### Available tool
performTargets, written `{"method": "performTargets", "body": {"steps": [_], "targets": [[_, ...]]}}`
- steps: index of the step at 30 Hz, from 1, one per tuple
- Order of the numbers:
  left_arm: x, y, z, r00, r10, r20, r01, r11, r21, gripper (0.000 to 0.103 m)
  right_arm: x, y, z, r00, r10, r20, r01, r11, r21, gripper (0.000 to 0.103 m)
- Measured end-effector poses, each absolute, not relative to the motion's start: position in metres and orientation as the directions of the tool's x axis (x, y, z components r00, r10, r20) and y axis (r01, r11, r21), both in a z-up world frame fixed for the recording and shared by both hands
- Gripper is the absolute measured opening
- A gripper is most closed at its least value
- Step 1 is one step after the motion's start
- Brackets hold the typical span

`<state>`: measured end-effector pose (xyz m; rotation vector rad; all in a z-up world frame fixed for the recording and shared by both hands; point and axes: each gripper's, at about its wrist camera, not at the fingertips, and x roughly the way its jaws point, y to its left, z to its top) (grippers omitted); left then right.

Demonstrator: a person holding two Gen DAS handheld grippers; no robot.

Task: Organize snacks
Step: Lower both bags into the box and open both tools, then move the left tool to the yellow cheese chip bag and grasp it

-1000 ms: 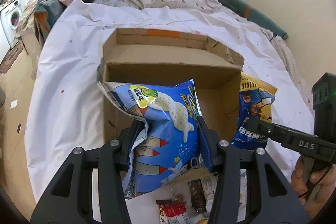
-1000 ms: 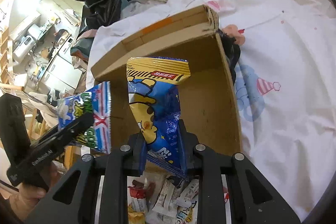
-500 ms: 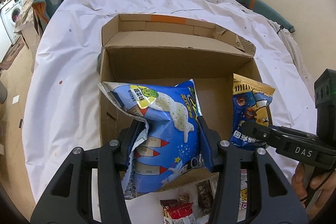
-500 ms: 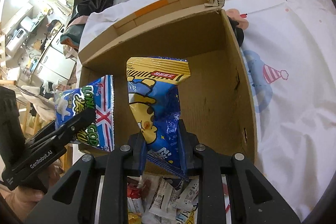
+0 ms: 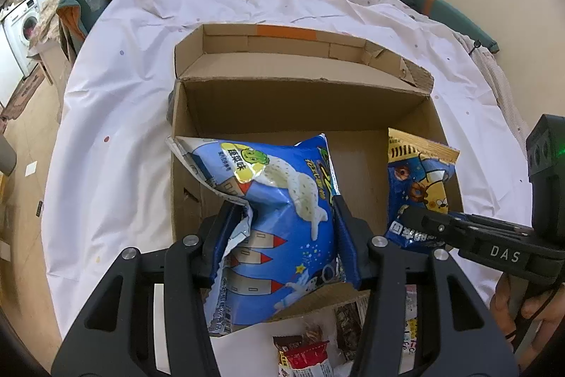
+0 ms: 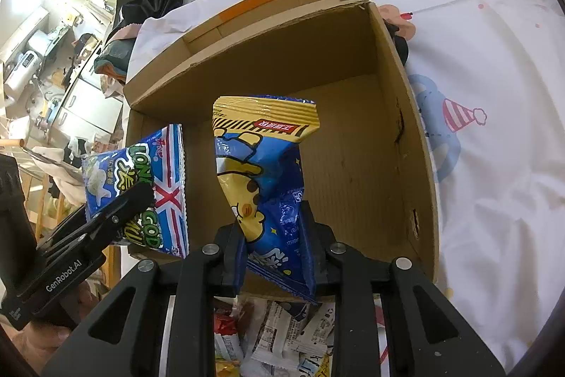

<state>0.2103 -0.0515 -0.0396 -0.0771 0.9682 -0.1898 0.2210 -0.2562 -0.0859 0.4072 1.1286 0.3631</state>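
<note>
Blue snack bag [image 5: 282, 221] pinched in left tongs [image 5: 282, 235], yellow-topped bag [image 6: 268, 186] clamped in right tongs [image 6: 273, 249], both over cardboard box [image 6: 356, 136]

Large blue crinkled foil snack bag with rocket print [image 5: 282, 221]: upright, centre-low of left wrist frame, over near wall of box. Smaller blue-and-yellow foil snack packet with cartoon print [image 6: 265, 179]: upright, yellow serrated seal on top, frame centre. Open brown cardboard box [image 5: 300, 108]: floor bare. Loose small wrapped snacks [image 6: 282, 334]: heaped at bottom edge, outside box.
</note>
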Motion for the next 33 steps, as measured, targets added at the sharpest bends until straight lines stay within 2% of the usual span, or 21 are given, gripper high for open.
{"method": "performTargets", "body": {"steps": [3,7,10,12,13,14,16,17,27,33], "targets": [[0.21,-0.052,-0.04,0.549,-0.196,-0.813,0.126,0.98,-0.152,0.049,0.22,-0.255,-0.086,0.381,0.48,-0.79,-0.086,0.869,0.486,0.029],[0.209,-0.051,-0.038,0.556,-0.182,-0.811,0.116,0.983,-0.141,0.066,0.219,-0.253,-0.084,0.389,0.471,-0.792,-0.093,0.875,0.475,0.03],[0.207,-0.051,-0.034,0.584,-0.163,-0.795,0.11,0.987,-0.121,0.07,0.218,-0.253,-0.084,0.394,0.466,-0.792,-0.089,0.877,0.472,0.03],[0.205,-0.051,-0.032,0.593,-0.162,-0.789,0.113,0.987,-0.117,0.078,0.218,-0.254,-0.082,0.403,0.463,-0.789,-0.089,0.878,0.47,0.032],[0.205,-0.05,-0.031,0.597,-0.167,-0.785,0.115,0.986,-0.122,0.085,0.218,-0.255,-0.08,0.411,0.461,-0.786,-0.091,0.879,0.468,0.039],[0.204,-0.049,-0.03,0.602,-0.168,-0.781,0.114,0.986,-0.124,0.089,0.216,-0.255,-0.078,0.422,0.457,-0.783,-0.093,0.881,0.464,0.054],[0.203,-0.048,-0.026,0.614,-0.17,-0.771,0.113,0.985,-0.127,0.093,0.214,-0.256,-0.073,0.454,0.445,-0.772,-0.099,0.886,0.453,0.073],[0.202,-0.048,-0.025,0.617,-0.171,-0.768,0.115,0.985,-0.127,0.093,0.213,-0.256,-0.07,0.467,0.437,-0.769,-0.1,0.89,0.445,0.077],[0.194,-0.039,-0.016,0.654,-0.157,-0.74,0.089,0.987,-0.131,0.094,0.21,-0.256,-0.06,0.494,0.413,-0.765,-0.118,0.904,0.412,0.077],[0.18,-0.03,-0.001,0.69,-0.135,-0.711,0.084,0.991,-0.106,0.094,0.194,-0.257,-0.038,0.564,0.401,-0.722,-0.131,0.907,0.401,0.077]]}}
